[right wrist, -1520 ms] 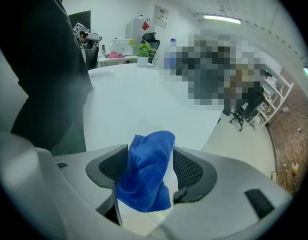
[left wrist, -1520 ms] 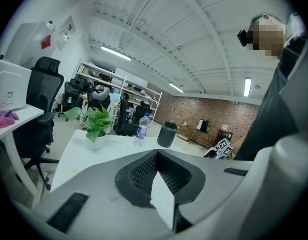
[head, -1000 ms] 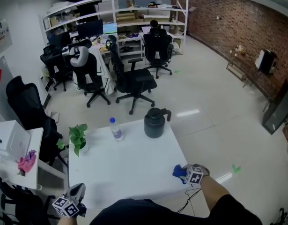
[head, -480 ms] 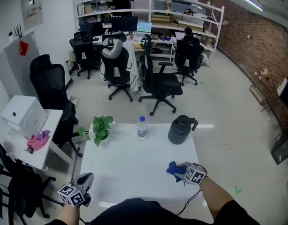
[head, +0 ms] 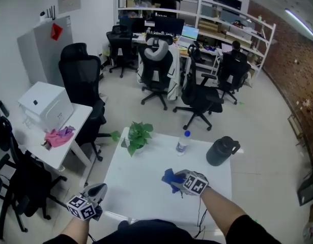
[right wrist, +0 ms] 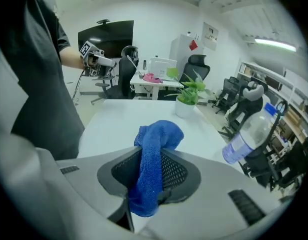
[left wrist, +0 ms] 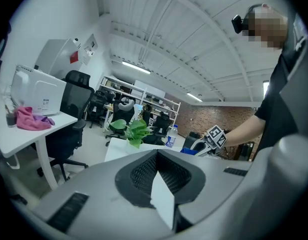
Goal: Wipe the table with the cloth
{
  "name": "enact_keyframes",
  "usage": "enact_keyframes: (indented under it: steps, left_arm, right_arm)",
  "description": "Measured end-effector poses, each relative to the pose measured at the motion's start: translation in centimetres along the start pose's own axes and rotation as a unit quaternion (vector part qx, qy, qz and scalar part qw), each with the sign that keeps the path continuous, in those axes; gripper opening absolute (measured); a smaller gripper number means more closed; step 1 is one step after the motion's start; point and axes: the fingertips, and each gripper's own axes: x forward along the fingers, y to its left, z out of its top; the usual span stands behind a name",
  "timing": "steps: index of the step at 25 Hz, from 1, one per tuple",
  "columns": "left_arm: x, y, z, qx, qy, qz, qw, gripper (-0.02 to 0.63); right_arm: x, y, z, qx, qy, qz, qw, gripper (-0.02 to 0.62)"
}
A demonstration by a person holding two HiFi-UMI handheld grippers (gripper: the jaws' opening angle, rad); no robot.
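Note:
The blue cloth (head: 170,178) hangs bunched between the jaws of my right gripper (head: 179,180), which is shut on it over the front middle of the white table (head: 138,200). The jaws have squeezed a little tighter on the cloth in the last second. In the right gripper view the cloth (right wrist: 156,156) fills the gap between the pads and droops over the tabletop (right wrist: 118,124). My left gripper (head: 96,191) hovers just off the table's front left corner, its jaws together with nothing in them.
At the table's far edge stand a potted plant (head: 138,136), a water bottle (head: 182,142) and a black jug (head: 221,150). A side desk (head: 69,131) on the left bears a white box (head: 47,105) and a pink rag (head: 58,135). Office chairs (head: 85,93) stand behind.
My right gripper has carried the cloth leftward from the table's front right edge to its front middle. The left gripper stays by the front left corner. The head view has swung.

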Motion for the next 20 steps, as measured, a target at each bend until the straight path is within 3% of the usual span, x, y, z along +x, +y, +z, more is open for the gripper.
enact_keyframes:
  steps: [5, 13, 20]
  left_arm:
    - [-2.5, 3.3, 0.0, 0.000, 0.002, 0.013, 0.9999, -0.002]
    - [-4.5, 10.0, 0.2, 0.013, 0.009, 0.020, 0.9997, -0.002]
    - [-5.8, 13.9, 0.0, 0.001, 0.012, 0.015, 0.9998, -0.002]
  right_arm:
    - [6.7, 1.6, 6.6, 0.025, -0.014, 0.031, 0.999, 0.107]
    - [17.1, 3.5, 14.1, 0.079, -0.017, 0.045, 0.996, 0.107]
    - [24.1, 3.4, 17.7, 0.180, -0.002, 0.017, 0.984, 0.106]
